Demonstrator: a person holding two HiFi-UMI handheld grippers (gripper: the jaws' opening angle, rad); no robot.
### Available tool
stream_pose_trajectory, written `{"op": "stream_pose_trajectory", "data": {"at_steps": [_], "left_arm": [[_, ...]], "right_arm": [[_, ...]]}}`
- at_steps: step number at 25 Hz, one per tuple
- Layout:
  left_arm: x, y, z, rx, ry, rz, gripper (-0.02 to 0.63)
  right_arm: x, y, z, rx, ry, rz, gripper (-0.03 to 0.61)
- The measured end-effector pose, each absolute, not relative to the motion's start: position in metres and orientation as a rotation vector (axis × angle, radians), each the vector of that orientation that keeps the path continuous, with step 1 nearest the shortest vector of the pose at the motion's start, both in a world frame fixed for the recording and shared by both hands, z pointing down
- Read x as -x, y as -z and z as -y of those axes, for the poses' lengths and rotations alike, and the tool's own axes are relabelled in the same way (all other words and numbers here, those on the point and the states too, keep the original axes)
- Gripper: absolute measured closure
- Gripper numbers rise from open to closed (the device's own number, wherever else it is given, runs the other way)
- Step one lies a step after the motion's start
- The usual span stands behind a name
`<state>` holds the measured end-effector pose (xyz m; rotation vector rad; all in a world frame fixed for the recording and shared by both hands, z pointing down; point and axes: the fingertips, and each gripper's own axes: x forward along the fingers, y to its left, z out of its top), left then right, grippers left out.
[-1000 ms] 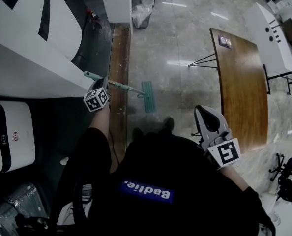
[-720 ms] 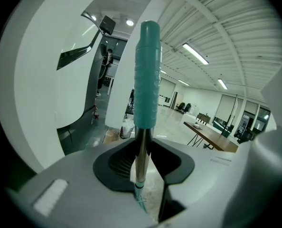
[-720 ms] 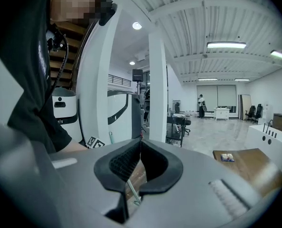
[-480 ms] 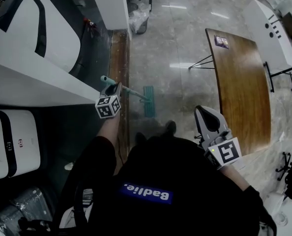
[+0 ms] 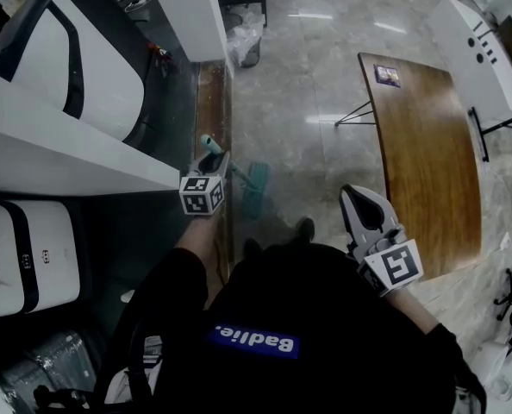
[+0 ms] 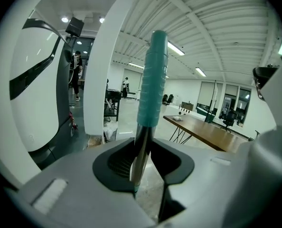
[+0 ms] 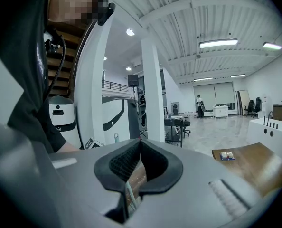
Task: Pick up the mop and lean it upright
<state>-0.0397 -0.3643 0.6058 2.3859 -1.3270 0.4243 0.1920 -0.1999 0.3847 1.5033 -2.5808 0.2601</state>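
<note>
The mop has a teal grip [image 5: 209,143], a metal shaft and a flat teal head [image 5: 254,188] that rests on the stone floor. My left gripper [image 5: 218,162] is shut on the shaft just below the grip, beside the white counter's corner. In the left gripper view the teal grip [image 6: 153,80] rises steeply out of the jaws of the left gripper [image 6: 142,152], which pinch the shaft. My right gripper [image 5: 354,197] hangs at the right, away from the mop. In its own view the right gripper [image 7: 140,148] has its jaws together with nothing held.
A white counter [image 5: 66,158] and a white machine [image 5: 23,248] stand at the left. A wooden strip [image 5: 210,93] runs along the floor toward a white pillar [image 5: 187,7] and a bagged bin [image 5: 243,28]. A long wooden table [image 5: 424,145] stands at the right.
My left gripper has carried the mop handle to the right and higher, so the shaft stands steeper and the mop head has slid nearer. The right gripper has barely shifted.
</note>
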Motion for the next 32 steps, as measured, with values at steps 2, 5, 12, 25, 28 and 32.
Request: {"op": "stream_pose_trajectory", "data": {"at_steps": [2, 5, 12, 25, 28, 32], "left_arm": [[0.029, -0.596, 0.361, -2.416, -0.436, 1.308, 0.494], [0.019, -0.581, 0.354, -2.446, -0.447, 1.293, 0.492], [0.008, -0.525, 0.334, -2.535, -0.431, 1.233, 0.494], [-0.015, -0.418, 0.294, -2.672, -0.263, 1.16, 0.493], [-0.021, -0.392, 0.287, -2.712, -0.245, 1.151, 0.494], [-0.025, -0.36, 0.28, -2.744, -0.242, 1.163, 0.493]], "right_arm": [[-0.195, -0.384, 0.202, -1.499, -0.264, 2.599, 0.569], [-0.197, -0.384, 0.206, -1.48, -0.272, 2.631, 0.569], [-0.191, -0.383, 0.217, -1.435, -0.296, 2.701, 0.57], [-0.164, -0.379, 0.233, -1.288, -0.296, 2.807, 0.571], [-0.158, -0.378, 0.234, -1.257, -0.292, 2.825, 0.571], [-0.153, -0.378, 0.236, -1.219, -0.304, 2.847, 0.571]]}}
